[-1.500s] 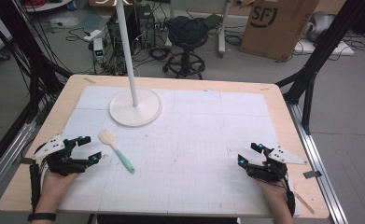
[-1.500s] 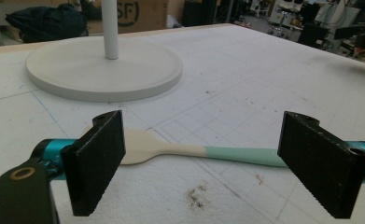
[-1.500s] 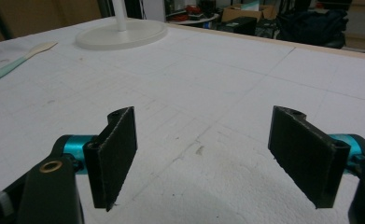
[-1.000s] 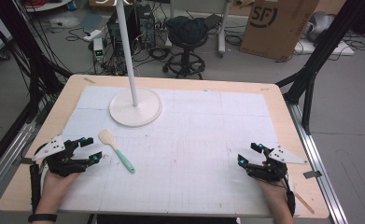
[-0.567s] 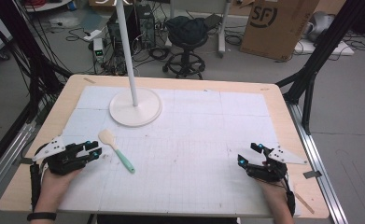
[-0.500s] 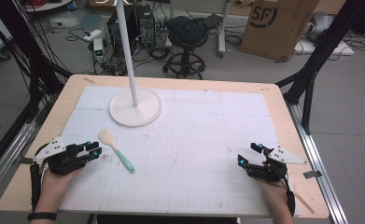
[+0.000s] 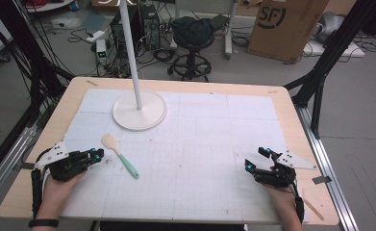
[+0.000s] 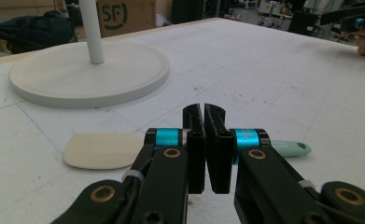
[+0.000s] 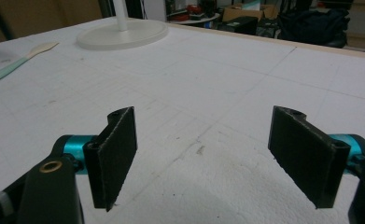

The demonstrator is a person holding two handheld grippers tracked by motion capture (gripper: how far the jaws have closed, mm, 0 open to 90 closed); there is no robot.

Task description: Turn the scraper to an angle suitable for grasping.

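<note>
Lamp base (image 7: 139, 110) blocks far left; middle open

I count one spatula (image 7: 119, 155) on my counter (image 7: 190, 86): one cream blade, one mint-green handle. One white lamp stand: one round base (image 7: 140, 110), one pole (image 7: 130, 48). One white gridded mat (image 7: 200, 144) covering the counter top. Two claws, both mine: one left claw (image 7: 93, 155), one right claw (image 7: 256, 159), two jaws each. Two hands, one per claw. Behind the counter: one black stool (image 7: 193, 36), one cardboard box (image 7: 286, 24). One dark band on my left wrist (image 7: 43, 223).
</note>
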